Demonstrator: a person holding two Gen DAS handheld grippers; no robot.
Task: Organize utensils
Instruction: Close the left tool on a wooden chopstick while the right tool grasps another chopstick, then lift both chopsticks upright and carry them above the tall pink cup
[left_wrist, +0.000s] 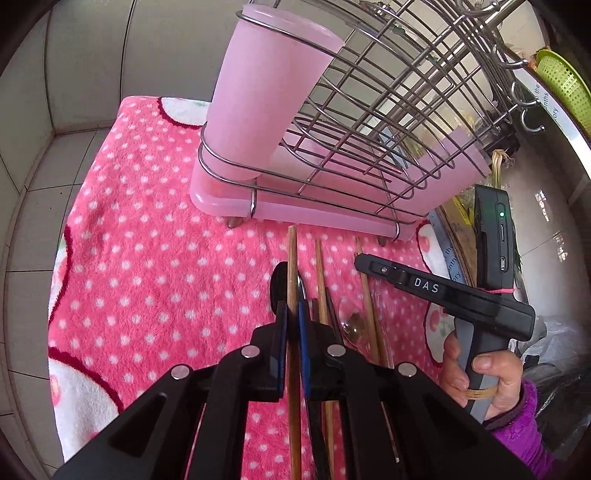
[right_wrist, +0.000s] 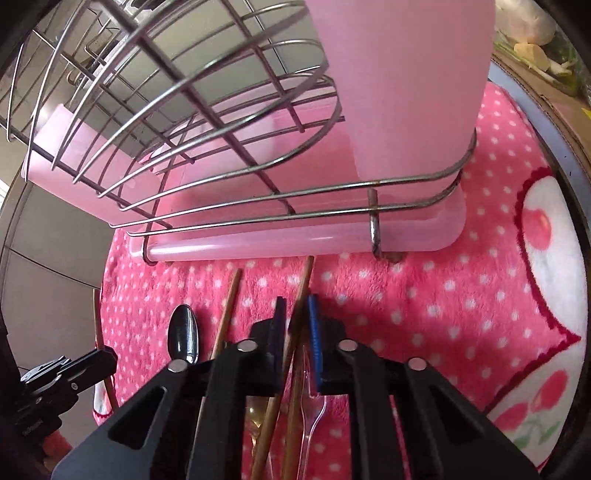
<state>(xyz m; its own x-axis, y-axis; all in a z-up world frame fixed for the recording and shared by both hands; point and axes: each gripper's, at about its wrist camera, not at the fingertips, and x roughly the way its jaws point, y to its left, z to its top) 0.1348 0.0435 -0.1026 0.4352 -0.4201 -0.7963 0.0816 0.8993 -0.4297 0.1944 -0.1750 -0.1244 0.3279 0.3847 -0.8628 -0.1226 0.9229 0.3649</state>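
Blanket: a pink fleece blanket (left_wrist: 147, 258) with white dots and cherry patches is spread under everything; it is also seen in the right wrist view (right_wrist: 461, 295).
Rack: a wire dish rack (left_wrist: 388, 110) is seated on a pale pink drip tray (left_wrist: 295, 210), and the tray is stood on the blanket, beyond the utensils.
Holder: a tall pink plastic cup (left_wrist: 266, 92) is held upright in the wire loop at the rack's end; in the right wrist view it is seen at the right end (right_wrist: 406, 81).
Right gripper: the device is seen from the side in the left wrist view, gripped by the right hand (left_wrist: 484, 380) in a purple sleeve. In its own view, the right gripper (right_wrist: 298, 332) is closed to a narrow gap around a wooden chopstick (right_wrist: 301, 291), whose tip is pointed at the tray's edge; whether the pads are pressing it cannot be told.
Left gripper: the left gripper (left_wrist: 293, 325) is closed around another wooden chopstick (left_wrist: 291, 258), with the blue pads at both its sides; the chopstick is run forward toward the tray.
Loose chopsticks: further ones are laid on the blanket just right of the left gripper, one close by (left_wrist: 320, 280) and one nearer the right gripper (left_wrist: 369, 306).
Metal spoon: a spoon (right_wrist: 183, 338) is laid bowl-forward on the blanket, left of the right gripper.
Clear fork: a transparent plastic fork (right_wrist: 314, 410) is lying beneath the right gripper's fingers.
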